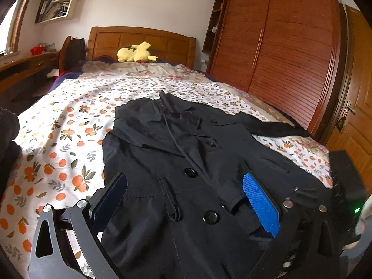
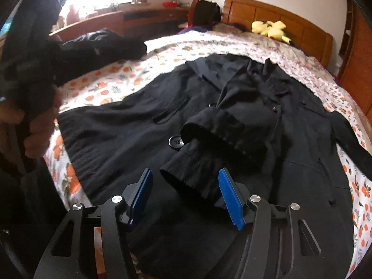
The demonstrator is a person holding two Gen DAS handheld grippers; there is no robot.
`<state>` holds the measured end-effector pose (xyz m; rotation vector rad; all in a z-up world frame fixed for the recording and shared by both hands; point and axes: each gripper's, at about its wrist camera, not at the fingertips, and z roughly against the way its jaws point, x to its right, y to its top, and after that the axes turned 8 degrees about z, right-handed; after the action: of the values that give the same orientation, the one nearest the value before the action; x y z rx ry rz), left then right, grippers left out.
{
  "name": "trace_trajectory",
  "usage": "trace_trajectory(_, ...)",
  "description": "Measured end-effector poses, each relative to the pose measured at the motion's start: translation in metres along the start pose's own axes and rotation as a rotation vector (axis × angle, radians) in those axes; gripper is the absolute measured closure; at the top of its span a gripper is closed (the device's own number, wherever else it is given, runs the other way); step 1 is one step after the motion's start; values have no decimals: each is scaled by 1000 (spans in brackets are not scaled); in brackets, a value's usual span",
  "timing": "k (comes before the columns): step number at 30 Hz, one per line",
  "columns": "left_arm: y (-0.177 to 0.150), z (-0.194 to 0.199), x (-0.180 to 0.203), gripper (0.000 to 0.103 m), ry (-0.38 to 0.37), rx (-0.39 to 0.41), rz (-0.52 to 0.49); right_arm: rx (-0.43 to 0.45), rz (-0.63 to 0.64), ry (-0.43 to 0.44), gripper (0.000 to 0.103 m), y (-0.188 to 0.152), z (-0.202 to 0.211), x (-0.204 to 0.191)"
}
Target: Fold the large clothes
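A large black buttoned coat (image 1: 186, 153) lies front up on the floral bedsheet (image 1: 60, 139). In the right wrist view the coat (image 2: 130, 134) has one sleeve folded across its chest, the cuff (image 2: 193, 176) pointing toward me. The other sleeve (image 1: 274, 125) stretches out to the right. My left gripper (image 1: 186, 186) is open and empty, low over the coat's lower front. My right gripper (image 2: 186, 183) is open, its blue pads either side of the folded sleeve's cuff, not closed on it.
A yellow plush toy (image 1: 134, 53) lies by the wooden headboard (image 1: 139, 39). A wooden wardrobe (image 1: 279, 46) stands right of the bed. Another dark garment (image 2: 100, 46) lies at the bed's left side. The other hand and gripper (image 2: 34, 107) show at left.
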<state>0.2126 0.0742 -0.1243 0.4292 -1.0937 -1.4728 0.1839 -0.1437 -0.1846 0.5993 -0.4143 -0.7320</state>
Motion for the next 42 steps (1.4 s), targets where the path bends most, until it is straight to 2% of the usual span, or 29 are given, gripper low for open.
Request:
trace_trajectory(4, 2, 0, -4, 2, -3, 10, 10, -32, 8, -26, 46, -2, -15, -3)
trace_trajectory(6, 2, 0, -6, 2, 3, 12, 12, -31, 18, -50, 55, -3, -16, -5)
trace_trajectory(8, 2, 1, -7, 2, 15, 16, 7, -22, 14, -73, 82, -3, -15, -1)
trace_trajectory(10, 1, 0, -7, 2, 28, 19, 1, 16, -23, -57, 99, -3, -5, 8)
trace_trajectory(15, 1, -1, -3, 2, 40, 36, -13, 118, -90, -70, 100, -2, 37, 22)
trace_trajectory(19, -3, -3, 1, 2, 34, 33, -23, 157, -113, -50, 100, 0, 67, 25)
trace_trajectory(26, -7, -6, -2, 2, 43, 18, -16, 228, -186, 39, 100, 1, 103, 31)
trace_trajectory(33, -9, -8, -2, 2, 42, 18, -24, 177, -188, -88, 100, -6, 95, 53)
trace_trajectory(42, -13, -10, 8, 2, 36, 9, -42, 151, -214, -194, 100, -17, 94, 89)
